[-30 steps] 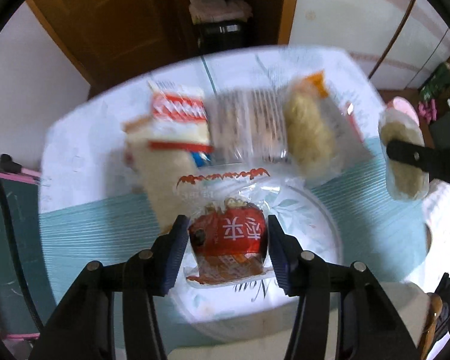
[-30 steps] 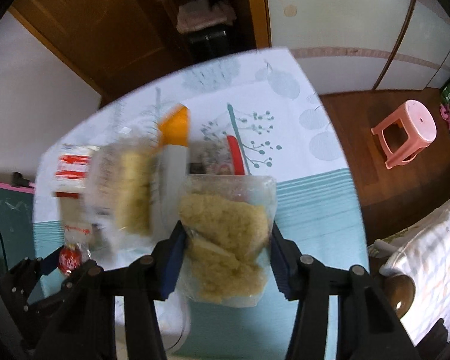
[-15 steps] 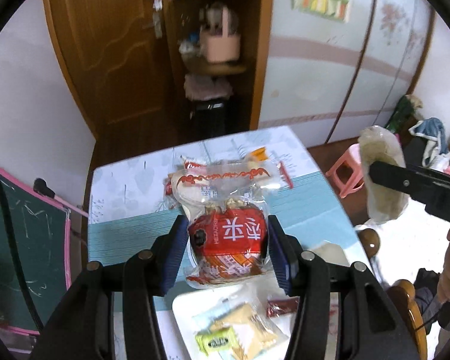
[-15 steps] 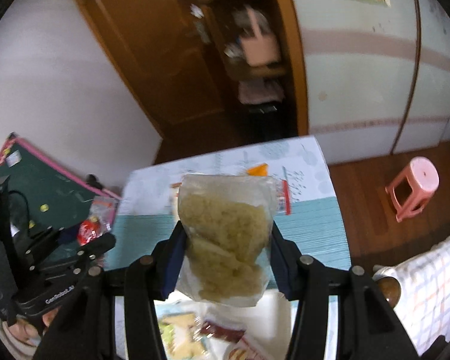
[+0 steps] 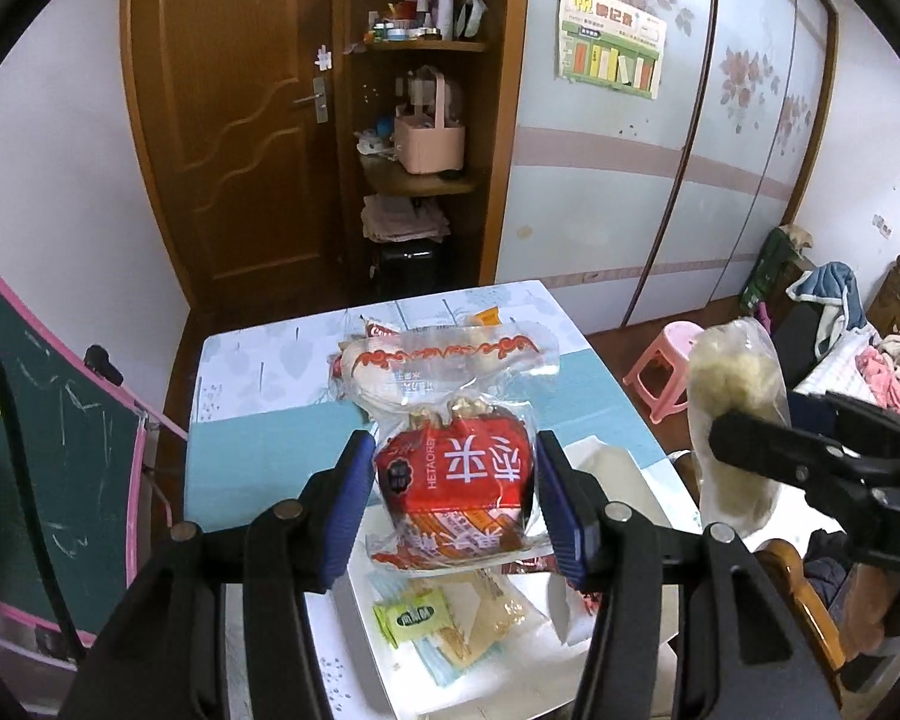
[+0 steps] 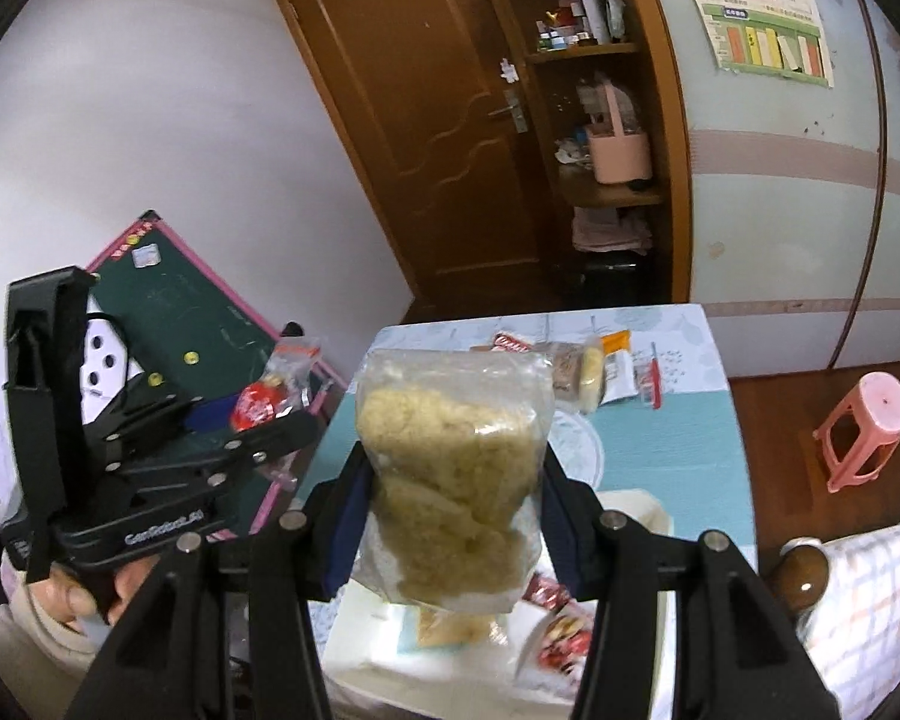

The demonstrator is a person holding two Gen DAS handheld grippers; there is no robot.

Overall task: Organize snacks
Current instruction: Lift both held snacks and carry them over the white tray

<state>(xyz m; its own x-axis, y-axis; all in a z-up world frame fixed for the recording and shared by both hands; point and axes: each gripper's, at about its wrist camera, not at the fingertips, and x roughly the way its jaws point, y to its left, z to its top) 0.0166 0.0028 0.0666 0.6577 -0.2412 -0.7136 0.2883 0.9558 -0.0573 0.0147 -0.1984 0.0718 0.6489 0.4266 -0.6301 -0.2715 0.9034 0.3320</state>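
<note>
Above the table (image 5: 258, 456), left claw (image 5: 455, 501) grips a red packet (image 5: 456, 474), right claw (image 6: 450, 516) seemingly noodles (image 6: 450, 480).

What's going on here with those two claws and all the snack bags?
A person holds a claw in each hand, sorting snacks. The left claw grips a red-labelled snack bag; the right claw grips a clear bag of yellowish puffed snack. Both hang above a white tray with small packets; more snacks lie on the table.
</note>
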